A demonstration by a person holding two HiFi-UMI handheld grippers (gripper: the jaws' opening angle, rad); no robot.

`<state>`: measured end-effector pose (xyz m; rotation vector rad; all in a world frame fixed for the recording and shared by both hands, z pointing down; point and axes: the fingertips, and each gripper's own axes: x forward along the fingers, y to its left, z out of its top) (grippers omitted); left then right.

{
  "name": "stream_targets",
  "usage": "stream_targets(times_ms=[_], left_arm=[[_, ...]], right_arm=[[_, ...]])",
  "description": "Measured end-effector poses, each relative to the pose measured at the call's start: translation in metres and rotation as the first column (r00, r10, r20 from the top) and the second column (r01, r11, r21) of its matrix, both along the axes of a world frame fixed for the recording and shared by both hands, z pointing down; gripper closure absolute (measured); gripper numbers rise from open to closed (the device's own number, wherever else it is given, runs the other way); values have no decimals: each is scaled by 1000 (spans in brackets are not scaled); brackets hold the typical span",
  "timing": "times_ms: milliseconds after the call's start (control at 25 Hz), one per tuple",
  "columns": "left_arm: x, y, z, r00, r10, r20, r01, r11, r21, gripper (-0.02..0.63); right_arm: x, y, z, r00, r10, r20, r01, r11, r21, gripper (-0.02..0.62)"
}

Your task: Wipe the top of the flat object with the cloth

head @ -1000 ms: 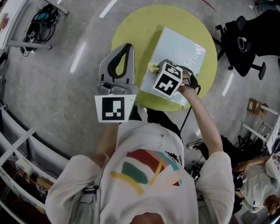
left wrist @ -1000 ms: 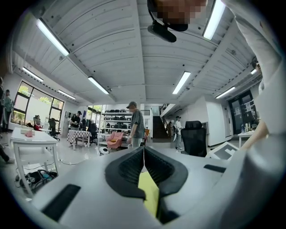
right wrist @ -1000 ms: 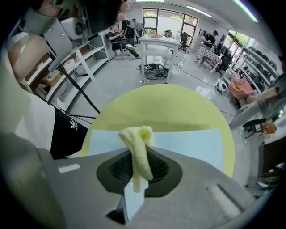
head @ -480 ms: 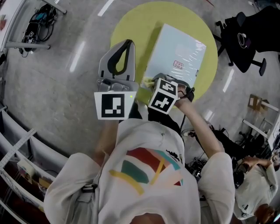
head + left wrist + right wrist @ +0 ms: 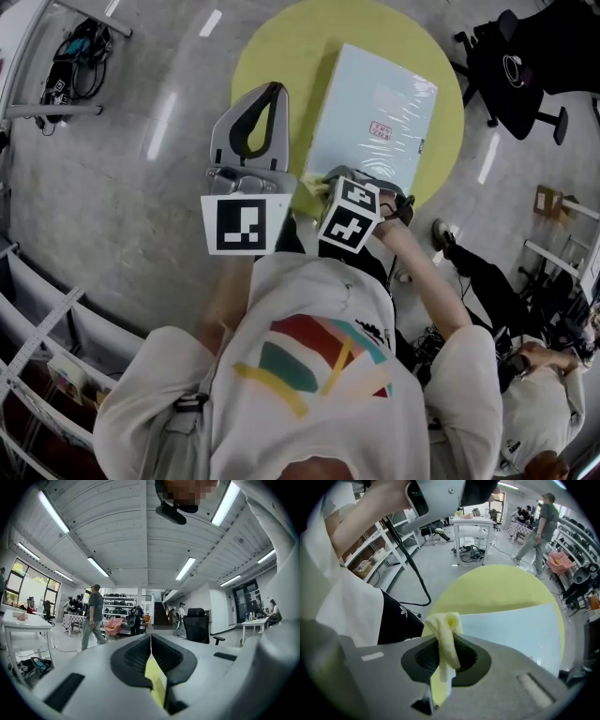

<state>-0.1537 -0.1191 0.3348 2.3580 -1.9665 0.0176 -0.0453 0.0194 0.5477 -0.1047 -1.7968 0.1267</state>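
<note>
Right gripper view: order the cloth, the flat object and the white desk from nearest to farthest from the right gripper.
1. Yellow cloth: clamped in the right gripper.
2. Pale blue flat object: just ahead on the round table, to the right.
3. White desk: far across the floor, top centre.

A round yellow-green table (image 5: 272, 56) stands on the polished grey floor (image 5: 141, 187). A black office chair (image 5: 520, 70) sits near its edge, and a tangle of cables (image 5: 70, 61) lies well apart from it, beside a white frame. White shelving (image 5: 47, 347) runs along one side. Across the room a person in grey (image 5: 93, 616) walks by a pink chair (image 5: 112, 625), under long strip lights (image 5: 98, 566).
</note>
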Motion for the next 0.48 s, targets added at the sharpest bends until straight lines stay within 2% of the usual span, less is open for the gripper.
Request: stream_targets(times_ms=[280,480], left_arm=[[-1,-4,2,998,57,1,-57,998,-3,589],[-2,-5,2,998,60,-4,-60,998,8,589]], right_arm=[[1,5,2,999,54,-9,-54,999,-4,569],[6,0,0,994,112,9,-112,994,19,569]])
